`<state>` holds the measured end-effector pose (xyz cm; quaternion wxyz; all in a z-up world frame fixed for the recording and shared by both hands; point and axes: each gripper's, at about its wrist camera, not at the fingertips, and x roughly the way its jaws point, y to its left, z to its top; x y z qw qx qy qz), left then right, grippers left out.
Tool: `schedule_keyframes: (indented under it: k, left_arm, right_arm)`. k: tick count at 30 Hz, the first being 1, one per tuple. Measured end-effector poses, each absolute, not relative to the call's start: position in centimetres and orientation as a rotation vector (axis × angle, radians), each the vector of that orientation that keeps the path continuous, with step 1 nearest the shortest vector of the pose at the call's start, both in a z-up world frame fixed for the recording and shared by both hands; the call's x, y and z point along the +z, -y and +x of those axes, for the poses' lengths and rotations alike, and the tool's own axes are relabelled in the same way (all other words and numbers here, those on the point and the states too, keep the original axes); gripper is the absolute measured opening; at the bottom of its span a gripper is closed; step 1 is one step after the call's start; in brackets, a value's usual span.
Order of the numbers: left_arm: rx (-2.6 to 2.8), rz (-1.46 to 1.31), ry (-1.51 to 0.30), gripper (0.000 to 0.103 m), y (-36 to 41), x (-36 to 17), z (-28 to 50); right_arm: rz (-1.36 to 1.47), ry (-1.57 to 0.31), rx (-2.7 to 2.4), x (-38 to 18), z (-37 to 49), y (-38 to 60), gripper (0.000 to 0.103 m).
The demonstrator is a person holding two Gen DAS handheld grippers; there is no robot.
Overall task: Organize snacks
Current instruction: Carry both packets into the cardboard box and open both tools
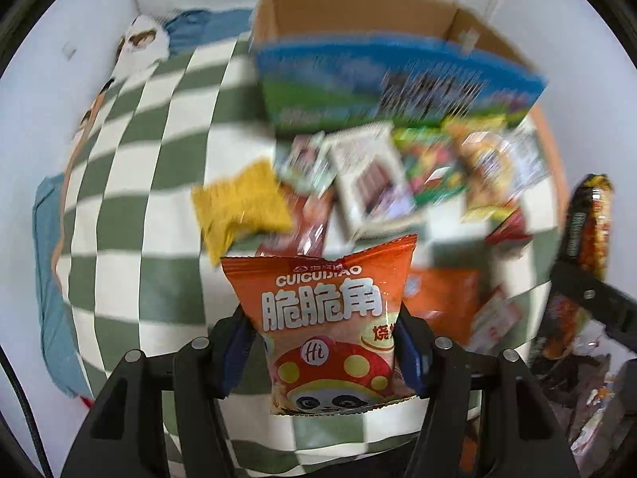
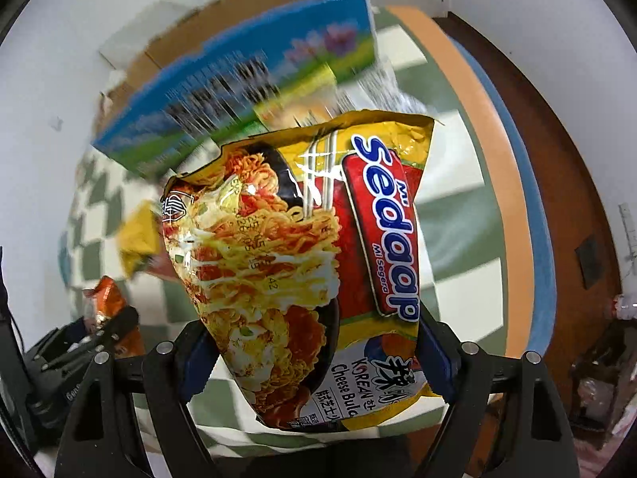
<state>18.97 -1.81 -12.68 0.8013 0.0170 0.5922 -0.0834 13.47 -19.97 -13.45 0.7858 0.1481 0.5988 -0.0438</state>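
My left gripper (image 1: 324, 352) is shut on an orange snack bag (image 1: 324, 310) with a panda and mushroom print, held up above the checkered cloth. My right gripper (image 2: 314, 358) is shut on a yellow and red instant noodle packet (image 2: 302, 263), also lifted off the table. In the left wrist view the noodle packet (image 1: 589, 231) and the right gripper's black arm show at the right edge. In the right wrist view the orange bag (image 2: 107, 302) shows at the lower left in the other gripper.
A pile of blurred snack packets (image 1: 398, 175) and a yellow packet (image 1: 243, 207) lie on the green-and-white checkered cloth (image 1: 139, 183). Behind them stands an open cardboard box (image 1: 358, 12) with a blue and green carton (image 1: 398, 79) leaning at its front. The table edge (image 2: 497, 151) runs along the right.
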Motion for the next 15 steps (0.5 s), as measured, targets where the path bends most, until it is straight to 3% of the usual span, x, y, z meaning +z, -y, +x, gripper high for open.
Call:
schedule_keyframes:
  k: [8,15]
  left_arm:
    - [-0.262,-0.015,-1.182,0.060,5.3,-6.0,27.7]
    - [-0.223,-0.034,-1.225,0.060,7.0,-5.8,39.8]
  right_arm:
    - [0.325,-1.175,0.031,-5.1,20.8,19.7,0.087]
    - [0.253,-1.171,0.063,-2.5,31.2,20.6,0.087]
